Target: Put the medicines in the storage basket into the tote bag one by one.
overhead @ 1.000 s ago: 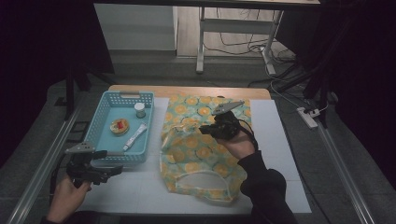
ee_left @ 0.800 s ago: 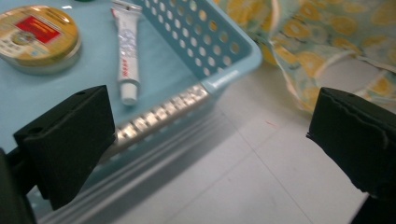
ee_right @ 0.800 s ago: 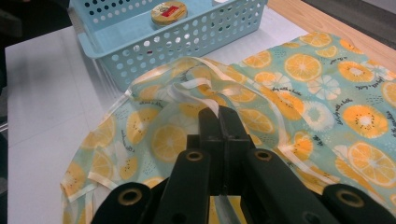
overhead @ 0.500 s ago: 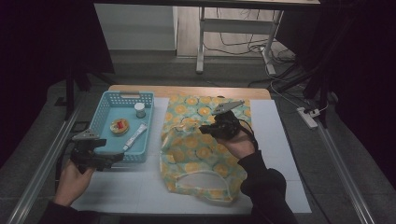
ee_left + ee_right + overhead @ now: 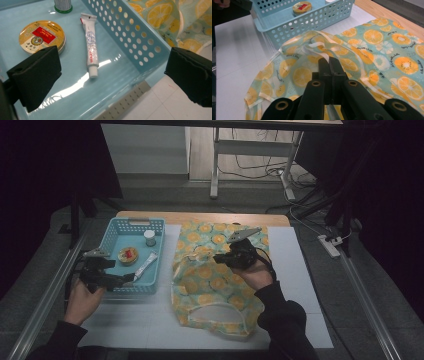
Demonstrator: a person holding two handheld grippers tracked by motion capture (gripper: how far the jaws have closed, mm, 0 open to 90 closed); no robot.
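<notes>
A fruit-print fabric bag (image 5: 210, 290) lies on the white table mat. My right gripper (image 5: 220, 259) is shut on the bag's white-trimmed rim and holds it raised; in the right gripper view the closed jaws (image 5: 329, 61) pinch that rim. A blue perforated basket (image 5: 134, 221) at the left holds a white tube (image 5: 90, 53), a round yellow tin (image 5: 42, 36) and a small bottle (image 5: 63, 5). My left gripper (image 5: 127, 279) hovers open over the basket's near end, and the tube lies ahead of and between its pads (image 5: 115, 72).
The basket's right wall (image 5: 130, 32) stands between the tube and the bag (image 5: 180, 22). A wooden table edge (image 5: 200, 216) runs behind the mat. White mat (image 5: 140, 320) shows in front of the basket and beside the bag.
My left gripper has moved away from the person, up to the basket's near end. The right gripper and the bag have stayed put.
</notes>
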